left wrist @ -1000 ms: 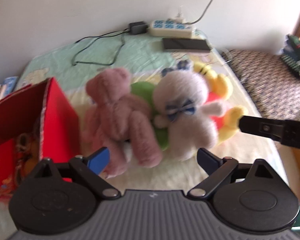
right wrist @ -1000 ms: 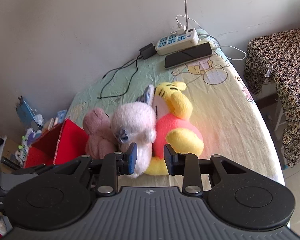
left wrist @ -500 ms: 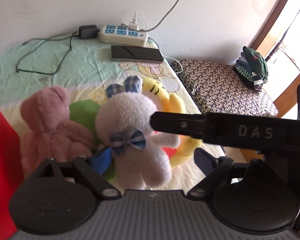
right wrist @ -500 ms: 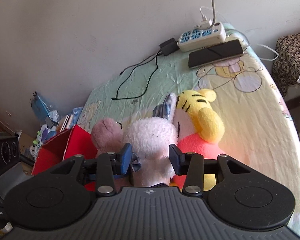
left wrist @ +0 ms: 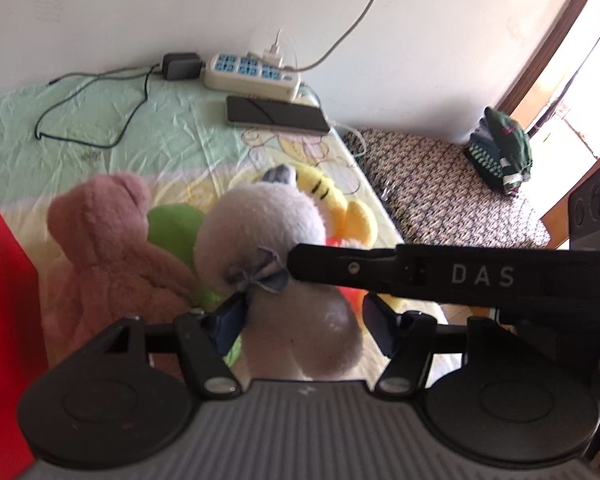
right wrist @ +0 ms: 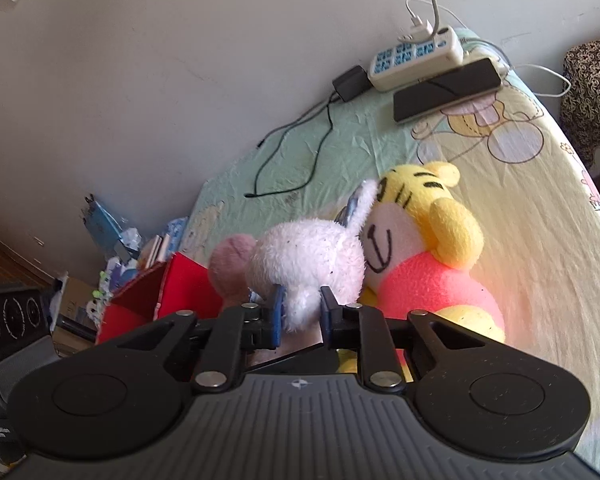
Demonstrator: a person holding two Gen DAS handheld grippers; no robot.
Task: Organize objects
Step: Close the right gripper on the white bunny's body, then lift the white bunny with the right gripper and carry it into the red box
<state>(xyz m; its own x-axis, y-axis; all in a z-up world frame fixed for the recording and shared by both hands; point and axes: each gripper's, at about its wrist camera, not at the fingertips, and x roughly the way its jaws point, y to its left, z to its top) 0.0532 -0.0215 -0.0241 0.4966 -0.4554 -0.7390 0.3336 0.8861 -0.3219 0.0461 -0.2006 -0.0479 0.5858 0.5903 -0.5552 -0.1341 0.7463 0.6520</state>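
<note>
Tongs of the left gripper (left wrist: 304, 316) had just been closing and were pressed on the body of the white plush rabbit (left wrist: 268, 240), which was propped on the bed (left wrist: 140, 136) between a pink bear (left wrist: 104, 240) and a yellow tiger toy (right wrist: 428, 248). The right tongs (right wrist: 300, 314), likewise just closed, were clamped on the rabbit's arm. A red box (right wrist: 180, 284) was seen just beside the bear

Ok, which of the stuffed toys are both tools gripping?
The white bunny with the blue bow, between the pink bear and yellow tiger; the left tool and right tool both pinch it.
</note>
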